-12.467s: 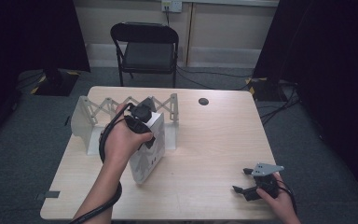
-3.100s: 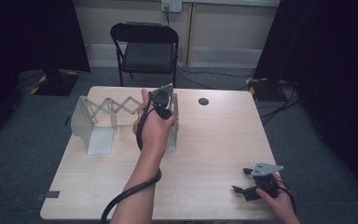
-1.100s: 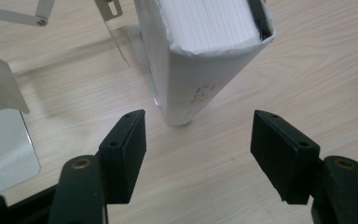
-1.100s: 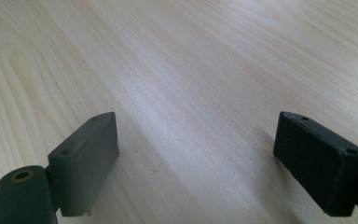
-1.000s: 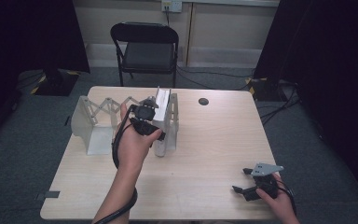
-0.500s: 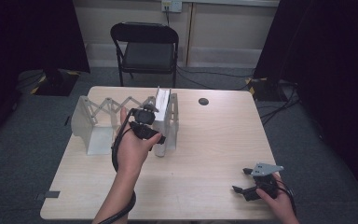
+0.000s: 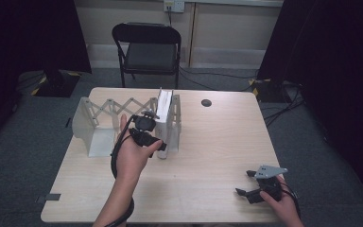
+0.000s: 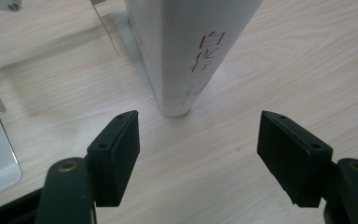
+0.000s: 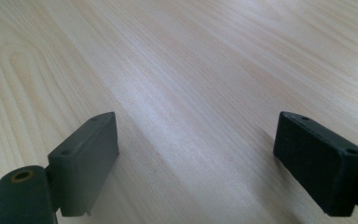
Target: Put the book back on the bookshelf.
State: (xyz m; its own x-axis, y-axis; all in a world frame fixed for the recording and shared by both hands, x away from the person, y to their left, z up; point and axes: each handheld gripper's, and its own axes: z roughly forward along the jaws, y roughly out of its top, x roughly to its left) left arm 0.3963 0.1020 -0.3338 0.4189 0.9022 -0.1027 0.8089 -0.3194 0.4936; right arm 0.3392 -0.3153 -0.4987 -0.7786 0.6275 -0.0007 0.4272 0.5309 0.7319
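A white book [image 7: 164, 109] stands upright against the right end of a white expanding rack [image 7: 105, 109] on the wooden table [image 7: 208, 142]. In the left gripper view its spine [image 8: 186, 51], printed with red characters, rises just beyond the jaws. My left gripper [image 7: 159, 144] [image 8: 198, 135] sits at the book's near edge; its jaws have just been opening and now stand open, with nothing between the pads. Near the table's front right corner my right gripper [image 7: 245, 182] [image 9: 198, 149] rests open over bare wood.
A black folding chair [image 7: 149, 47] stands behind the table. A small dark round disc [image 7: 206, 102] lies near the far edge. The rack's left end plate [image 7: 87, 132] stands near the table's left side. Cables run across the floor at the right.
The left gripper's jaws have spread apart at the book's near edge, and the hand has eased back slightly toward me. The book stays upright in the rack. The right gripper has not moved.
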